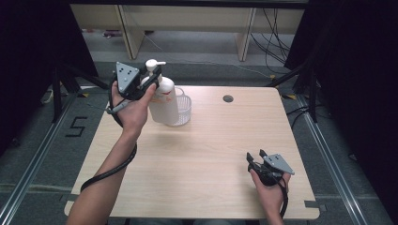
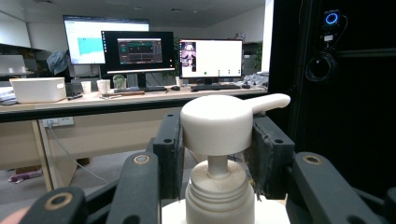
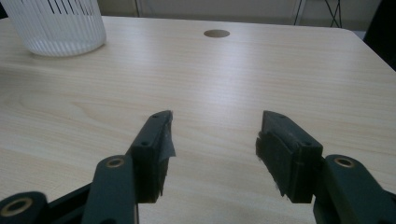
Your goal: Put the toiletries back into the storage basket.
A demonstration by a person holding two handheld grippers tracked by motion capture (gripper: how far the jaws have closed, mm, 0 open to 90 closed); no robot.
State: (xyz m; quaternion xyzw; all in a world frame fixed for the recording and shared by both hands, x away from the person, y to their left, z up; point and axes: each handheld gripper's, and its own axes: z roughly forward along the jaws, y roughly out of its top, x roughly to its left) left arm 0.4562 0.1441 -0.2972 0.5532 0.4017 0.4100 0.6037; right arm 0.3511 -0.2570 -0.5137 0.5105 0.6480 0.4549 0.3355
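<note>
Table (image 1: 202, 154): pale wood-grain top, seen from the high view with the person's forearms coming in from its near edge; a small round grommet hole (image 1: 228, 98) sits near the far edge, right of centre.
Pump bottle (image 1: 165, 101): white, upright, at the far left part of the table, just beside a ribbed clear cup and overlapping it in the high view; whether its base rests on the wood or hangs just above it cannot be told.
Ribbed clear cup (image 1: 184, 110): stands on the table to the right of the bottle; in the right gripper view it shows at the upper left corner, well apart from that gripper's jaws.
Left gripper (image 1: 149, 79): held up at the bottle's top by the left hand (image 1: 130, 110), cable looping down along the forearm; its jaws sit on either side of the pump head.
Pump head (image 2: 217, 125): white cap with its spout pointing right in the left gripper view, the threaded neck below it; both black pads (image 2: 169, 151) press against its sides, so the jaws are pinching it.
Right gripper (image 1: 255, 157): resting low at the near right part of the table in the right hand (image 1: 270, 187), well apart from the bottle; its jaws are spread wide with bare wood between them.
</note>
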